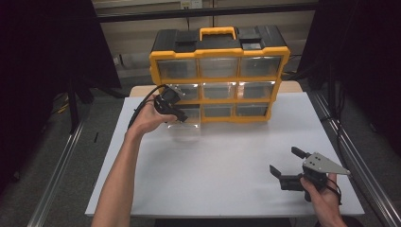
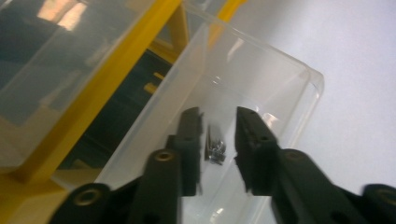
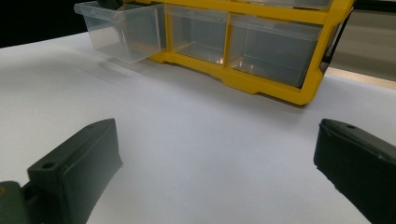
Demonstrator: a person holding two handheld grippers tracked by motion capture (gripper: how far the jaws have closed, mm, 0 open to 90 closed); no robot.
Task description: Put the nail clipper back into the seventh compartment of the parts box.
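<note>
**Left claw over the pulled-out drawer**

No brand name or label is readable on the yellow and black drawer cabinet (image 1: 219,71); its clear fronts carry no writing I can make out.

The left claw (image 2: 218,140) hangs over the clear drawer (image 2: 243,98) pulled out of the cabinet's bottom row at the left end. Its jaws stand a little apart, pinching nothing, with a small cluster of screws (image 2: 215,148) lying on the drawer floor between them. The left forearm reaches up across the white worktop (image 1: 227,161), the hand cocked so the claw points down into the drawer.

The right claw (image 1: 285,164) rests low near the worktop's front right corner, well apart from the cabinet, jaws spread wide and empty, aimed back towards the drawers.
</note>
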